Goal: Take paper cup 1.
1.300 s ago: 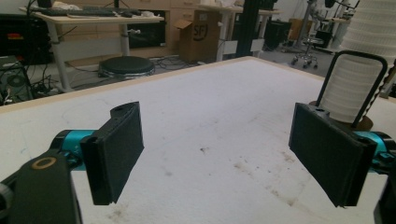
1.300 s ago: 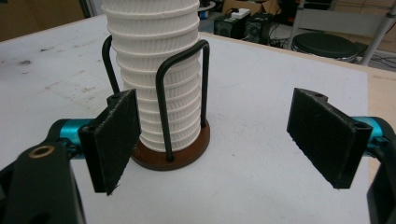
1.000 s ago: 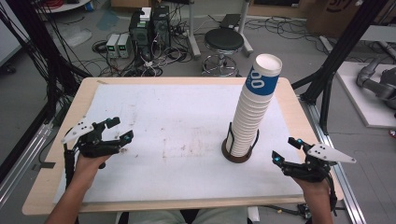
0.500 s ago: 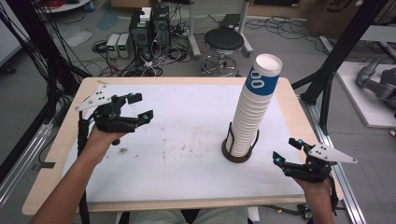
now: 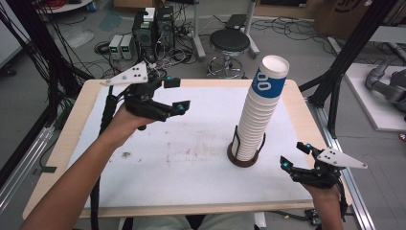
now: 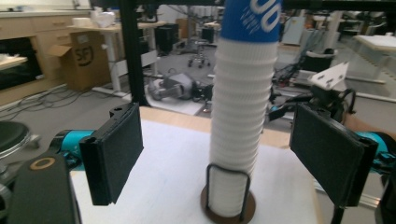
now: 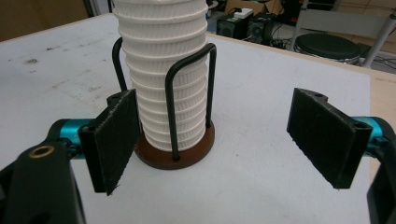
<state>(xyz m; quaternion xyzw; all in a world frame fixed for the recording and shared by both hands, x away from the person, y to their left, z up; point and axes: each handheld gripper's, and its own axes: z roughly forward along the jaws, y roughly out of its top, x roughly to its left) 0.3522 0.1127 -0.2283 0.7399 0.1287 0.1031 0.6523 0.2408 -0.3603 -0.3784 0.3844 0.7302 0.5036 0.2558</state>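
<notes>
White-topped wooden bench (image 5: 182,163) underfoot, lab clutter beyond. Right tongs (image 5: 293,155) sit low at the near edge, jaws wide apart and empty, pointing at the round brown base with black wire uprights (image 5: 244,157) just ahead. Left tongs (image 5: 176,95) hang raised above the far left side, jaws wide open, nothing gripped. Well off to their right stands the tall stack of white ribbed paper cups (image 5: 258,115), blue-banded on top.
</notes>
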